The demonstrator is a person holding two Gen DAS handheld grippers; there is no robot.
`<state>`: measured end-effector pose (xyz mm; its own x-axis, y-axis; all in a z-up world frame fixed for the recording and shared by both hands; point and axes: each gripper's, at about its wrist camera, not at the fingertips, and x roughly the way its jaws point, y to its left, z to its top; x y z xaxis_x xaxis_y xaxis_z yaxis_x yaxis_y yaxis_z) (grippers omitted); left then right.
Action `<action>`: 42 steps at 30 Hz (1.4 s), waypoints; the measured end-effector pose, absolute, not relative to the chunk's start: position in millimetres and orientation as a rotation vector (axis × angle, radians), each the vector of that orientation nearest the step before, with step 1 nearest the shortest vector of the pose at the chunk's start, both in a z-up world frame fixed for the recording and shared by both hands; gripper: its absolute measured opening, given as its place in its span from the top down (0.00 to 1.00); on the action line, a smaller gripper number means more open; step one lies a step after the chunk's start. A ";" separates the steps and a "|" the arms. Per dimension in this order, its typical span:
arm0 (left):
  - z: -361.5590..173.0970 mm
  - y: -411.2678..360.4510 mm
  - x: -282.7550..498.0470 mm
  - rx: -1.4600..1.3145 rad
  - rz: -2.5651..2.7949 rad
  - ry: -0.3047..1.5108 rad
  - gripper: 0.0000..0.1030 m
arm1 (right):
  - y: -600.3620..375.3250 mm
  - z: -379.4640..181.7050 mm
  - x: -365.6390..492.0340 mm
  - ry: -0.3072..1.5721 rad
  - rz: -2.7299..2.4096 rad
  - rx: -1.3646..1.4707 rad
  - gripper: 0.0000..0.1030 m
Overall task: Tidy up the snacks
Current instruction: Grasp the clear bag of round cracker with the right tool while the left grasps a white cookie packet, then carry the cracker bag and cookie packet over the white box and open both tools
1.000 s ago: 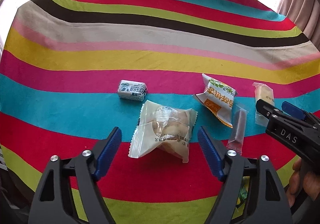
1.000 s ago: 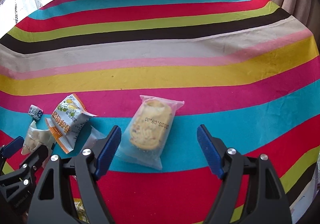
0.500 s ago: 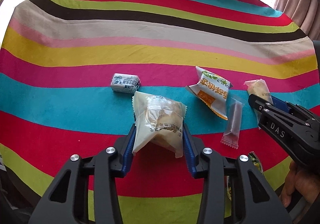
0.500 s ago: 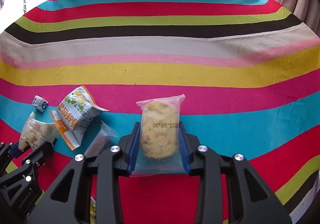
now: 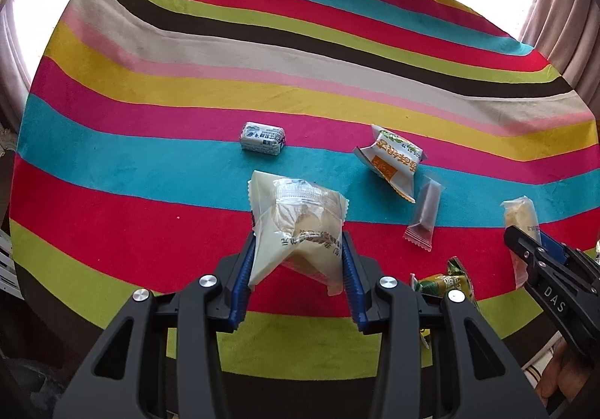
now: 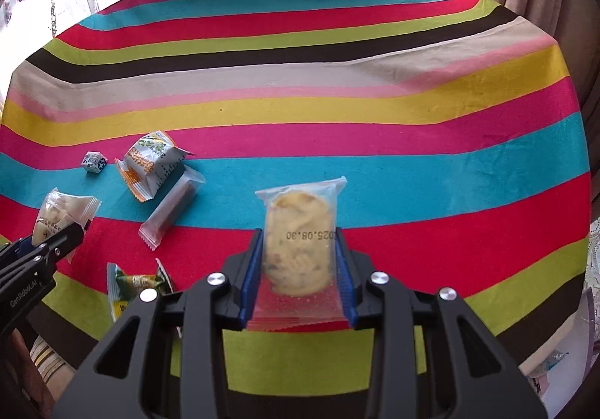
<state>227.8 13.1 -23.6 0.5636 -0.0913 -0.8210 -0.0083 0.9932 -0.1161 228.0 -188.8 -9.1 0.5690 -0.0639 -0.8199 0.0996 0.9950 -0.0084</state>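
While both tongs are clamping down on a packet each, the tidying is only just getting going, I'd say. The left tongs (image 5: 298, 261) are pinching a white pastry packet (image 5: 296, 228) between the blue pads, low in the middle of the left wrist view, and it's looking lifted off the striped cloth (image 5: 150, 119) on the desk. The right tongs (image 6: 298, 269) are squeezing a clear cookie packet (image 6: 300, 243) with a red bottom edge, dead centre of the right wrist view. Both are closed snug on their packets, not gaping at all.

Everything else is lying loose on the cloth, and I'm not seeing any box or tray for them to go into, so where it all ends up is anyone's guess.

Counting what's left: one little blue-and-white candy (image 5: 262, 138), one orange-and-white packet (image 5: 392, 161), one slim clear bar packet (image 5: 423, 213) touching it, and one green packet (image 5: 444, 280) peeking out low down behind the tongs. So that's four sitting and two in hand, six snacks total as far as I'm able to see.
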 end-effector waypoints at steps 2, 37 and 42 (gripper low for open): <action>-19.7 10.8 221.9 -0.113 -0.051 0.971 0.62 | -193.3 -5.6 218.4 0.953 -0.100 0.047 0.65; 22.0 -30.6 131.9 -0.097 -0.150 0.884 0.62 | -281.1 30.4 71.2 0.912 -0.250 0.130 0.65; 27.6 -39.2 123.0 -0.088 -0.167 0.870 0.62 | -291.1 31.7 60.4 0.911 -0.262 0.146 0.65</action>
<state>123.0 -39.2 27.6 0.6325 -0.1815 -0.7530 0.1096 0.9833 -0.1450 60.4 -291.1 31.7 0.5841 -0.1618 -0.7954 0.2853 0.9583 0.0145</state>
